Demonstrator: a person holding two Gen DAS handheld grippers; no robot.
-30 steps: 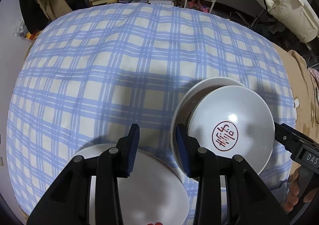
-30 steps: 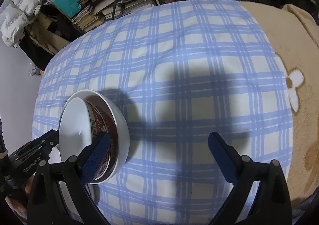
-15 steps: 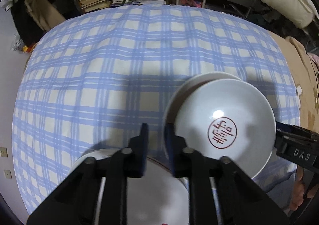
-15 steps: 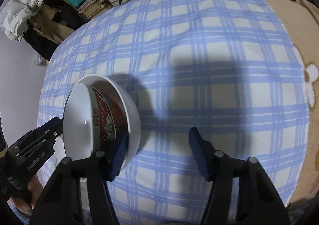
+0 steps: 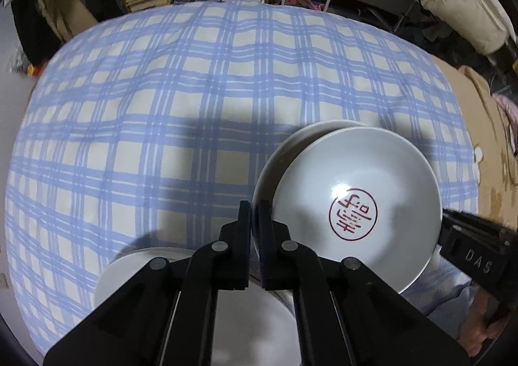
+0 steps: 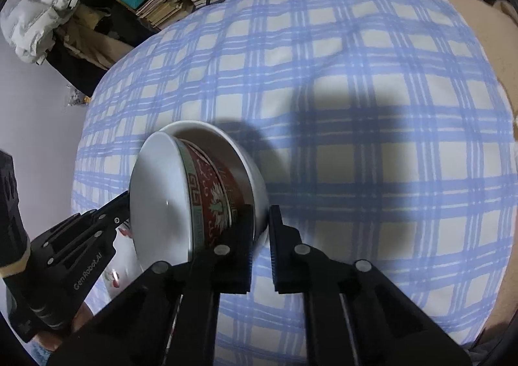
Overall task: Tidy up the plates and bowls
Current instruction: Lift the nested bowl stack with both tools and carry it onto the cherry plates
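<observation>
Glossy round bowls (image 5: 356,204) on checked cloth (image 5: 194,90)

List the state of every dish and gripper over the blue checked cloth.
Red-patterned ceramic bowl: nested inside, tilted.
Plain white outer bowl: tilted, rim gripped.
White round plate: flat on cloth.
Left gripper: shut on plain white outer bowl.
Right gripper: shut on plain white outer bowl.

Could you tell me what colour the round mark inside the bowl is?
Dark red, on the pale grey inside of the bowl; the left wrist view shows it best.
</observation>
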